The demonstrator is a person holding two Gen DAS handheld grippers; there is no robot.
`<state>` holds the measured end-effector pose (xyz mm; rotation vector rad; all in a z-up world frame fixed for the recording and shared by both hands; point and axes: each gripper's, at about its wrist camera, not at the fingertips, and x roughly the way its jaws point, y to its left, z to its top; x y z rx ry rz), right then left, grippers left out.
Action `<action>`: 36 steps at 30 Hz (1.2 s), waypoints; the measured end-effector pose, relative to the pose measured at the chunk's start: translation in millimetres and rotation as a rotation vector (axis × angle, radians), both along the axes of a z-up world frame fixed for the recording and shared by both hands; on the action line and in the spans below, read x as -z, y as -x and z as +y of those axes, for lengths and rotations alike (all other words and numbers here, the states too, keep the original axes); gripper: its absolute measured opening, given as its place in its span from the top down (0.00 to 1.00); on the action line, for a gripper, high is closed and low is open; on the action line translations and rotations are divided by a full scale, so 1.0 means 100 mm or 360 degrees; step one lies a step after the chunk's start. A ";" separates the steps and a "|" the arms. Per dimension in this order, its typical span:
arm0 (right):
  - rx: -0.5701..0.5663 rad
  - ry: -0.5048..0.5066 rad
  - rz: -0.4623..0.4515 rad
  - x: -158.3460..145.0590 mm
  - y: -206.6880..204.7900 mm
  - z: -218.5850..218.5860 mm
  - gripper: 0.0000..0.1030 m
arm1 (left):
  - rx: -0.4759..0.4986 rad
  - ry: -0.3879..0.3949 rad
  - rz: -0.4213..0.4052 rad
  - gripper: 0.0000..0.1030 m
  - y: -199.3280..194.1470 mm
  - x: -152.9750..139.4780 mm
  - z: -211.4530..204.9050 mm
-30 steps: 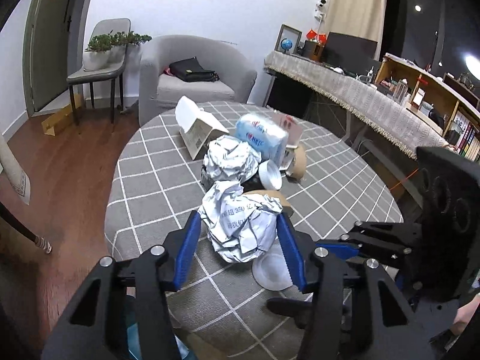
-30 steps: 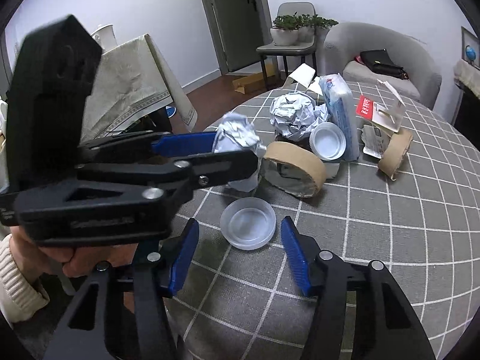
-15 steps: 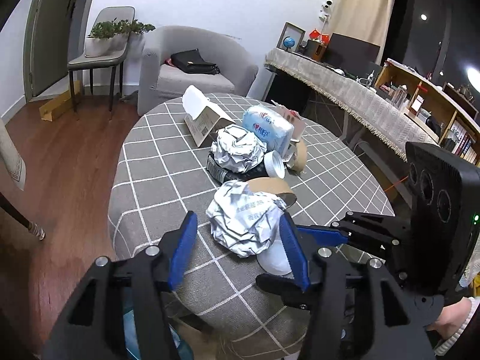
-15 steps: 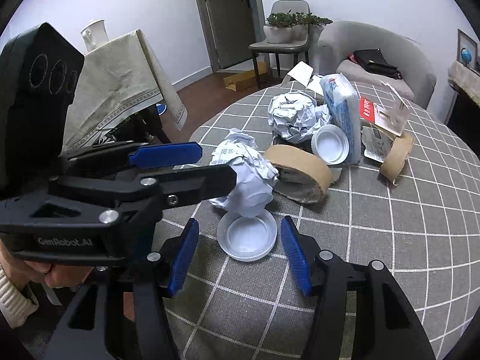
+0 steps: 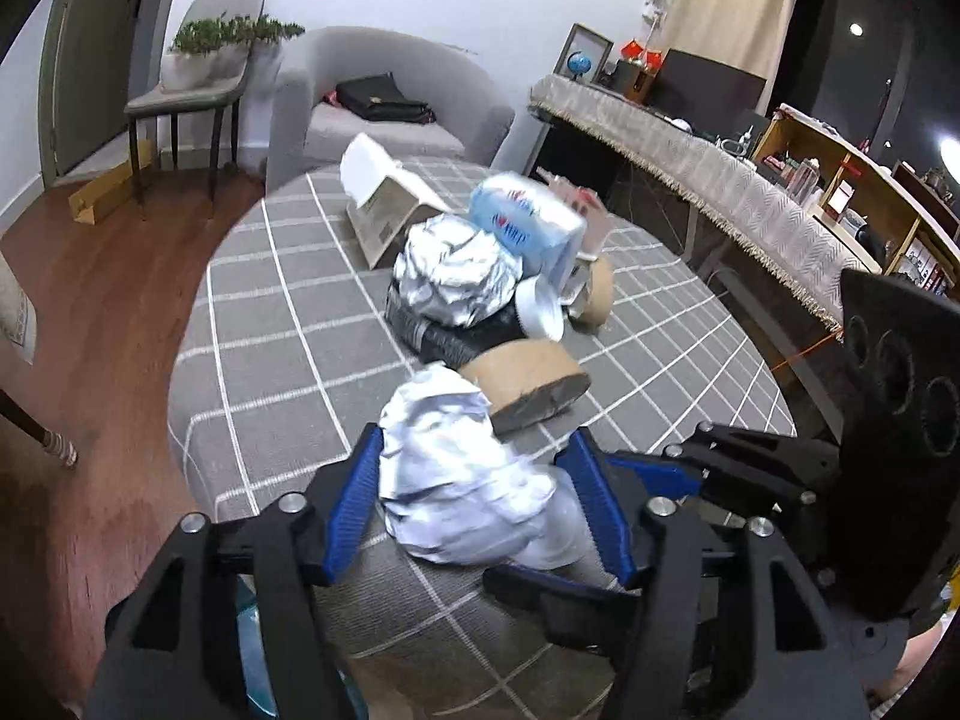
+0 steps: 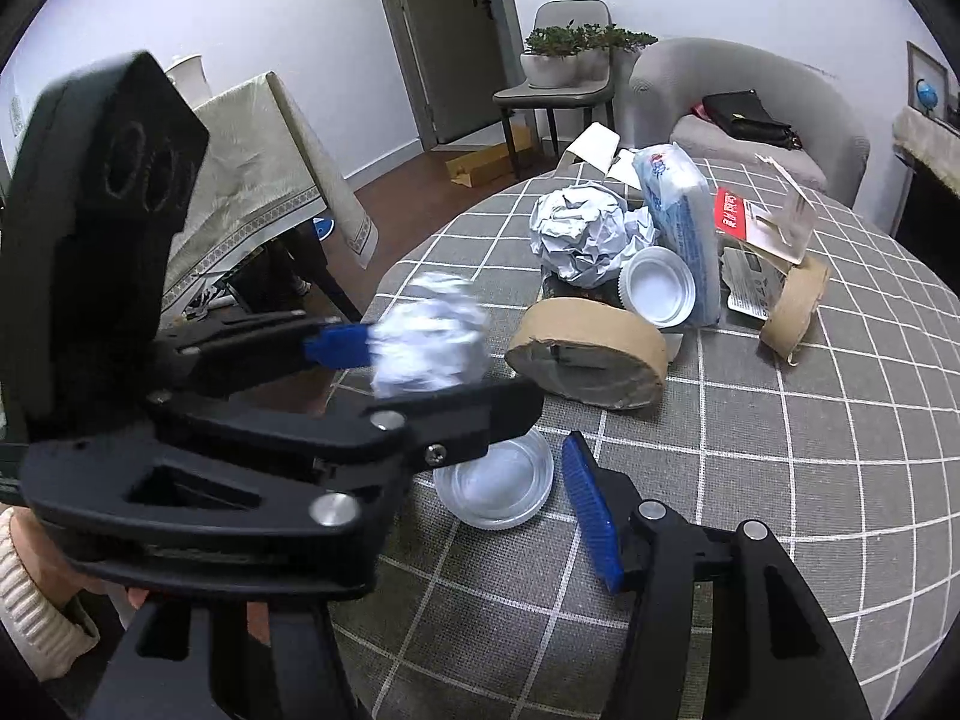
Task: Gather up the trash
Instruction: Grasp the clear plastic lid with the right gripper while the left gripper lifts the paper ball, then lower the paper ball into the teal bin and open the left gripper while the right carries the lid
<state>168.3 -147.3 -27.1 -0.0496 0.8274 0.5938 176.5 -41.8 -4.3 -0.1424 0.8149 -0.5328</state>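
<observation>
Between the left gripper's pads we clamp a paper ball, light and crushable; right gripper gapes around a lid.

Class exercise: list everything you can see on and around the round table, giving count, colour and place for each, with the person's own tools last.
Crumpled paper ball: one, white, between the left gripper's fingers.
Second paper ball: one, white, in the trash pile.
Clear lid: one, near table edge.
Cardboard tape rolls: two, brown, by the pile.
Tissue pack: one, blue-white.
Table: one, grey check cloth.
Armchair: one, grey, behind.
Left gripper: black, blue pads, gripping.
Right gripper: open, over the lid.
</observation>
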 end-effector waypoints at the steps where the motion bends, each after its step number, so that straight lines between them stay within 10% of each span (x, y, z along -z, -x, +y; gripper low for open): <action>1: 0.0001 0.0002 -0.0001 0.00 0.00 0.01 0.44 | -0.0004 -0.0017 0.0003 0.53 0.00 0.00 0.00; 22: 0.0025 0.0005 -0.0003 -0.09 0.00 -0.02 0.61 | -0.0185 0.0106 -0.0112 0.58 0.21 -0.26 0.51; 36: -0.0144 -0.0033 -0.0002 -0.20 0.11 0.54 0.61 | -0.0396 -0.0068 0.0033 0.58 0.49 0.03 1.07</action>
